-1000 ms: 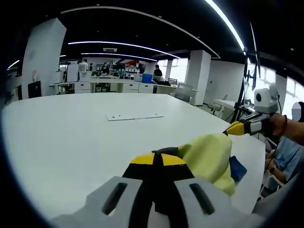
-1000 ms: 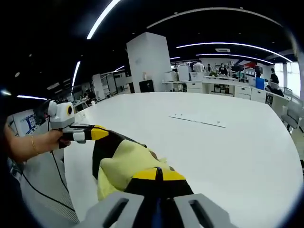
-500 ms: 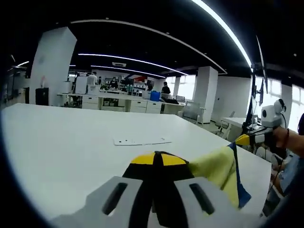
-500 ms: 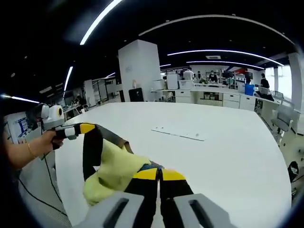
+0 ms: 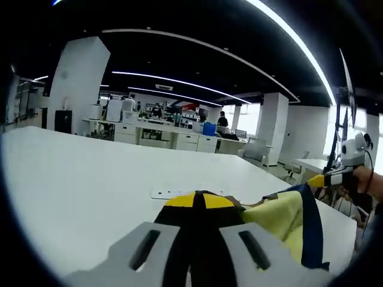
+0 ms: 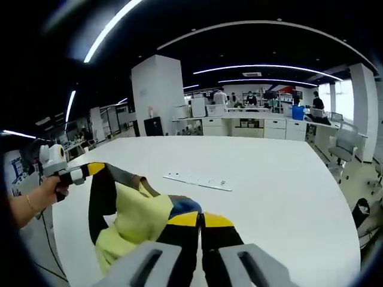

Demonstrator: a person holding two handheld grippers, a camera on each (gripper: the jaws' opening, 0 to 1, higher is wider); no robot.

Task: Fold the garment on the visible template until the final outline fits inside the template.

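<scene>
Above white table (image 6: 269,179) — yellow garment (image 6: 134,218) stretched between left gripper (image 5: 200,203) and right gripper (image 6: 200,218), both jaws grasping its edges.

Lower part of the garment (image 5: 286,222) behind the left gripper (image 5: 201,200), template outline unreadable.

Both hand-held grippers, left (image 5: 200,200) and right (image 6: 199,218), are clamped shut, held apart.
</scene>
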